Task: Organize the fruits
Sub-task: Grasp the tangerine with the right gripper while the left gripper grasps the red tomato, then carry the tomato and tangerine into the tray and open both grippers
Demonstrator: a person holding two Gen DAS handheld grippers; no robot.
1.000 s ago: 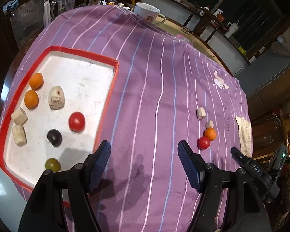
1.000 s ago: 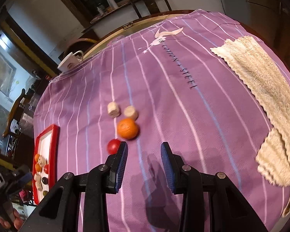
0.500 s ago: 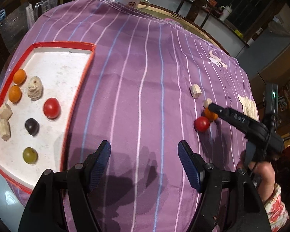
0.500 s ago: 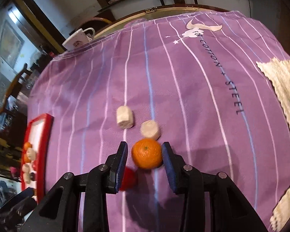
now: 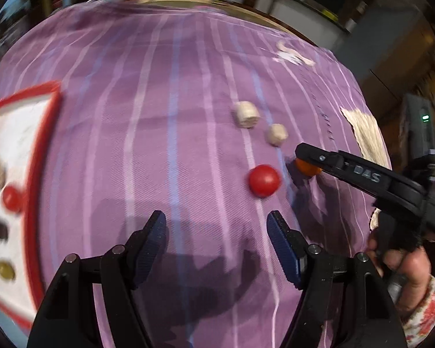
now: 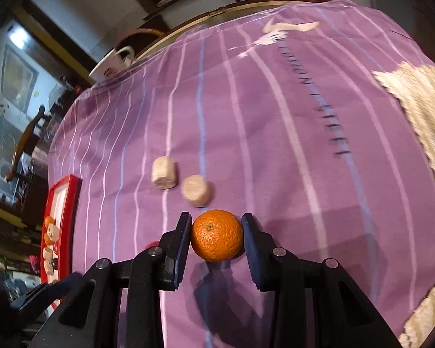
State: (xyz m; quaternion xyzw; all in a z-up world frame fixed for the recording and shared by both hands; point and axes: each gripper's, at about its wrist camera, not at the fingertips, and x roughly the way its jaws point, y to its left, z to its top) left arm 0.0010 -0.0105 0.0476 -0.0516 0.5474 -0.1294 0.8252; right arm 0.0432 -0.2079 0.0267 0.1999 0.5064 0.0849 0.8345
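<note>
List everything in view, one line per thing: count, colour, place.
orange: 1, orange, on the cloth between the right gripper's fingers
red fruit: 1, red, on the cloth ahead of the left gripper
pale chunks: 2, beige, just beyond the orange
tray: 1, red-rimmed white, at the left, holding several blurred fruits
tablecloth: 1, purple striped, over the table
towel: 1, cream, right edge
cup: 1, white, far edge
left gripper: open, empty
right gripper: around the orange; contact unclear
</note>
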